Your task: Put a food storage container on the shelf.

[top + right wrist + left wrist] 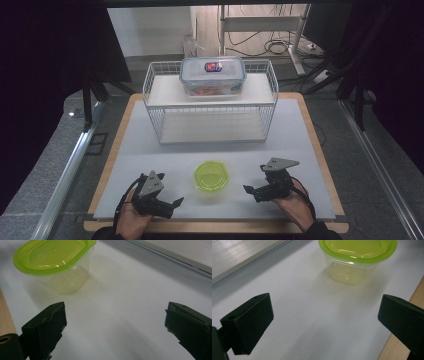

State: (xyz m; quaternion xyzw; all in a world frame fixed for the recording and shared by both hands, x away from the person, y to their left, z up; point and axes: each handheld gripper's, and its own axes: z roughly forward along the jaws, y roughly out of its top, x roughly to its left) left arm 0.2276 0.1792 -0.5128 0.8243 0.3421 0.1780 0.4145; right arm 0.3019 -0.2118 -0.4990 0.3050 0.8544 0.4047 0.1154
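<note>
A clear tub with a lime-green lid (pixel 211 176) stands on the white mat, near the front and between my two grippers. My left gripper (pixel 172 206) rests in a hand at the front left, pointing right toward the tub, open and holding nothing. In the left gripper view its jaws (pixel 324 322) stand wide apart over bare mat, with the tub (pixel 358 255) a short way ahead. My right gripper (pixel 251 192) is at the front right, pointing left, also open with nothing in it. In the right gripper view (pixel 116 327) the tub (pixel 53 262) sits ahead to the left.
A white wire rack (pixel 155 95) stands at the back of the mat (pixel 295 145). A clear box with a blue-rimmed clip lid (pixel 212 75) sits on its upper shelf. The table's wooden edge (pixel 215 226) runs along the front, close to both hands.
</note>
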